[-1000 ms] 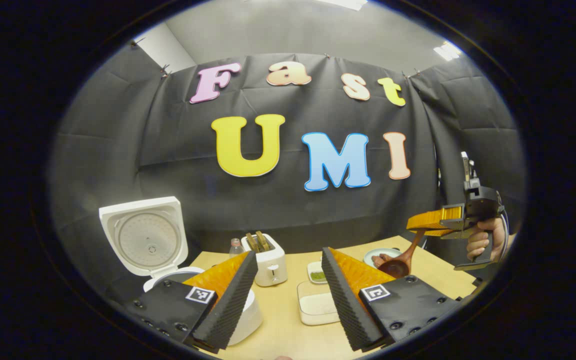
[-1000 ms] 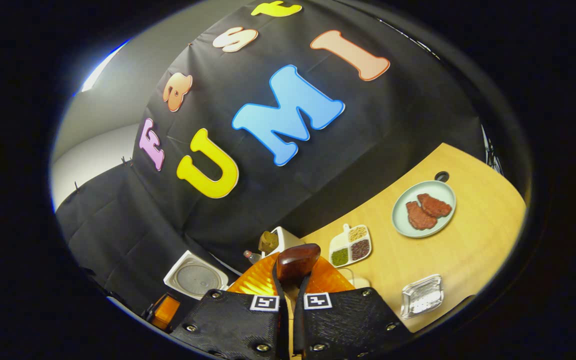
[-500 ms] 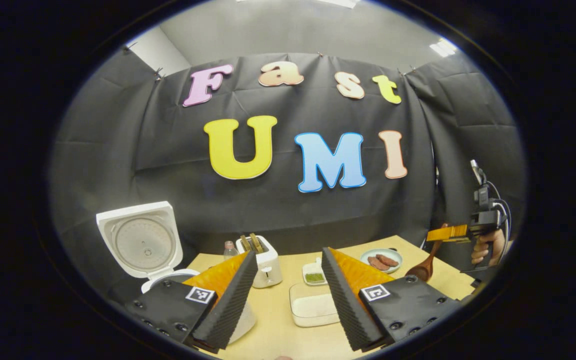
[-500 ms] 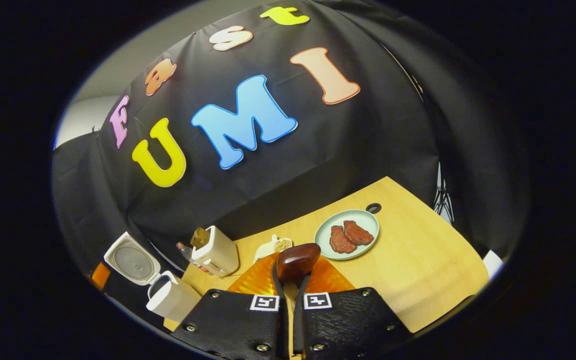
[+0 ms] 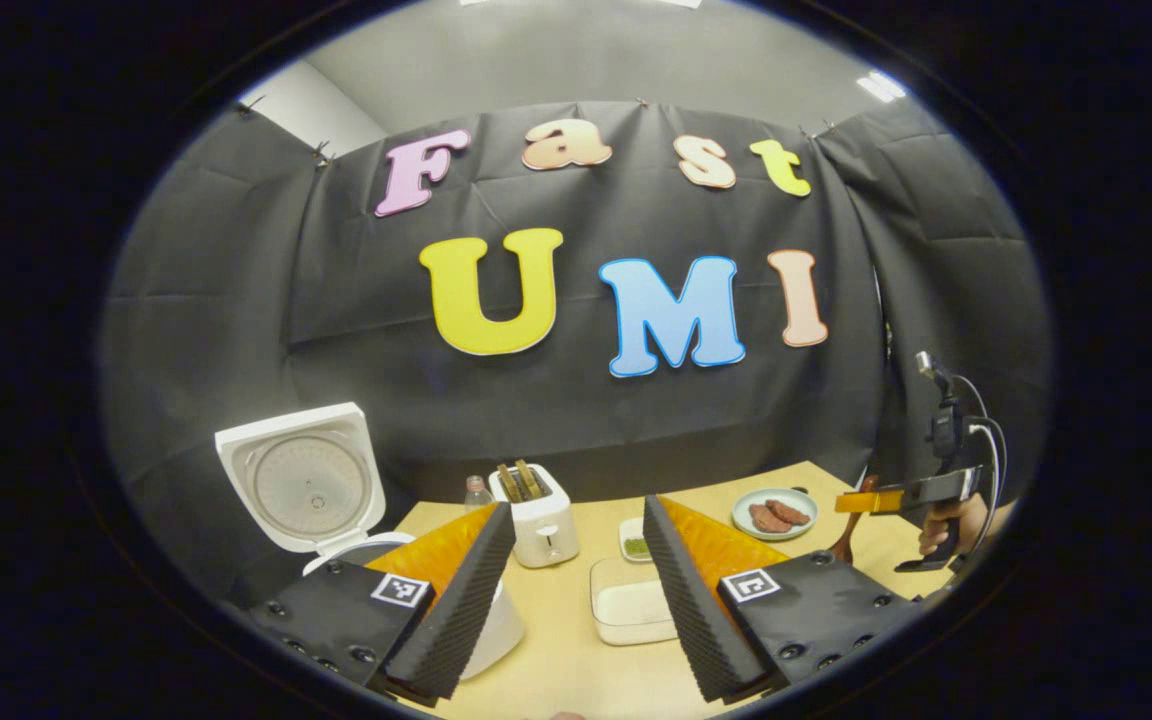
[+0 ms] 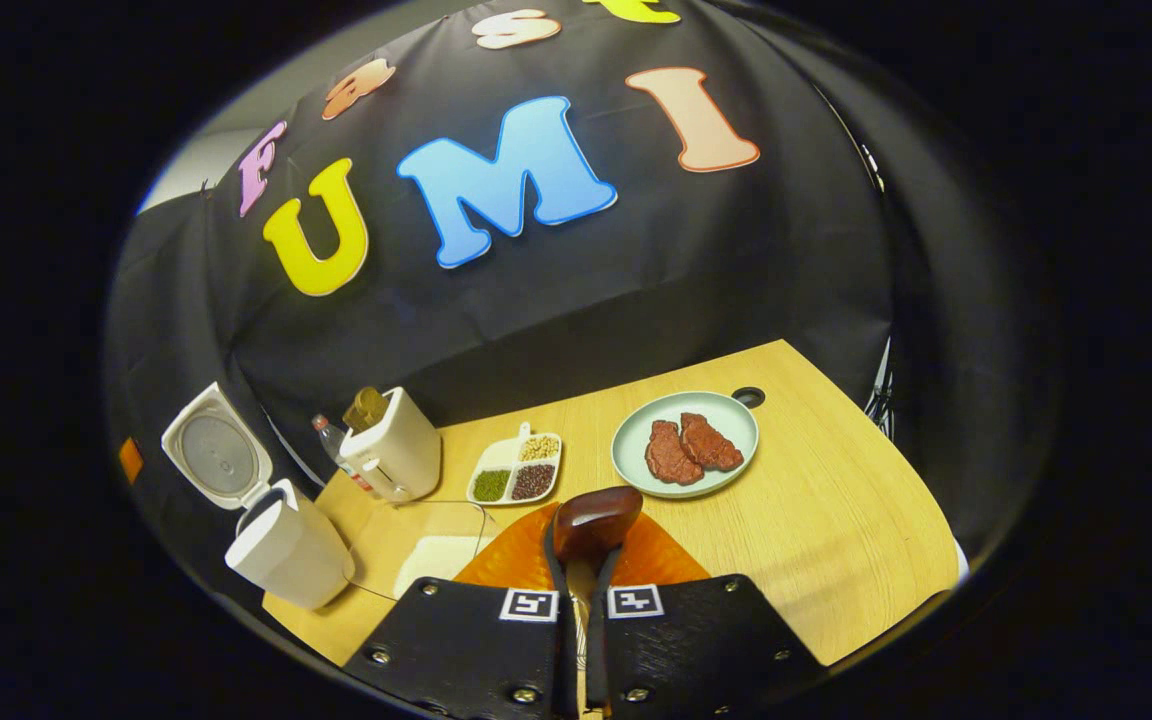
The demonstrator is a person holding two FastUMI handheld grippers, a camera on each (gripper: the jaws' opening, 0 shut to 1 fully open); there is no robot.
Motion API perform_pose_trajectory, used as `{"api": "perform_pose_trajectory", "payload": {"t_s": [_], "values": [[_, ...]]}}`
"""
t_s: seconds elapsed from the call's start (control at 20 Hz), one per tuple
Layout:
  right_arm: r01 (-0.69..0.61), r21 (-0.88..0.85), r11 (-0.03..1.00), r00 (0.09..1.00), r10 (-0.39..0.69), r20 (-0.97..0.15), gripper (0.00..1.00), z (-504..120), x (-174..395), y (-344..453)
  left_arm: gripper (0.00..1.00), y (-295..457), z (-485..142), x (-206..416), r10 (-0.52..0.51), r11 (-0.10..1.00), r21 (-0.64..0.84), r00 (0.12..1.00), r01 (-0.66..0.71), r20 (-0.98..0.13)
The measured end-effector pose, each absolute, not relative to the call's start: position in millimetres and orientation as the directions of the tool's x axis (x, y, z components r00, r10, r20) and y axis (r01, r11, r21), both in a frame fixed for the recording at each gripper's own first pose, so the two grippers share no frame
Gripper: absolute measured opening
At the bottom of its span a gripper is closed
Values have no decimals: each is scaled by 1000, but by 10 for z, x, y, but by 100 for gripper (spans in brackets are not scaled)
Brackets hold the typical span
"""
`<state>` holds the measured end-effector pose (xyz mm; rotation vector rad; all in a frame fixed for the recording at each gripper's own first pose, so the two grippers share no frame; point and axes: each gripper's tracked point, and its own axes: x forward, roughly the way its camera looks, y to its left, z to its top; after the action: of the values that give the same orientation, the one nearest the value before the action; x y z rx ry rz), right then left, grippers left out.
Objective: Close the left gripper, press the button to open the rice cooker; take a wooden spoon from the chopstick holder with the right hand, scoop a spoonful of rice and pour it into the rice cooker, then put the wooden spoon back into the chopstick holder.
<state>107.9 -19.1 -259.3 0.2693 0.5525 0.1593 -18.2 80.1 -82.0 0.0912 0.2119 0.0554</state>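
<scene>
Right gripper (image 6: 581,590): jaws are pressing together on the wooden spoon (image 6: 594,522), its glossy dark-brown rounded bowl poking out just past the tips, hanging above the counter (image 6: 836,520).
Left gripper (image 5: 576,590): jaws are standing wide apart, ridged foam pads (image 5: 461,600) facing each other, gripping nothing.
Between the left jaws: a shallow clear rectangular tray of white rice (image 5: 631,612) is sitting on the pale wood-grain counter.
Rice cooker (image 5: 311,500): white, boxy, lid standing open with its round metal inner plate showing, at the counter's left end.
Toaster (image 5: 544,528): white, sitting beside the cooker, brown slices sticking up.
Right gripper view: is showing a divided white dish of grains (image 6: 516,468) and a round pale-green plate (image 6: 684,456) carrying two reddish meat pieces.
Left gripper view: is catching the other gripper far right, a hand (image 5: 941,525) gripping its handle, spoon hanging below it.
</scene>
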Motion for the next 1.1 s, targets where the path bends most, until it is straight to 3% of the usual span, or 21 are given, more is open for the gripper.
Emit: {"api": "perform_pose_trajectory", "payload": {"t_s": [0.3,0.4,0.45,0.55,0.7,1.1], "values": [[-84,220,972,842,187,-506,6,-2868,1088,-126,92,857,-871,-249,87,994,85,969,-69,-232],[-71,142,987,857,133,-498,20,-2867,1021,-305,92,888,-854,-224,95,993,95,969,-75,-230],[-64,97,993,876,102,-471,41,-2791,1030,-397,92,898,-862,-212,101,991,104,968,-79,-228],[-26,-1,1000,919,24,-394,98,-2500,993,-611,91,909,-856,-168,103,992,98,970,-83,-219],[-26,-35,999,957,15,-291,98,-1941,847,-590,98,968,-934,-66,100,994,56,969,-89,-227],[-92,31,995,982,96,-162,97,-1133,709,-62,99,1554,-810,250,164,986,75,963,-151,-213]]}}
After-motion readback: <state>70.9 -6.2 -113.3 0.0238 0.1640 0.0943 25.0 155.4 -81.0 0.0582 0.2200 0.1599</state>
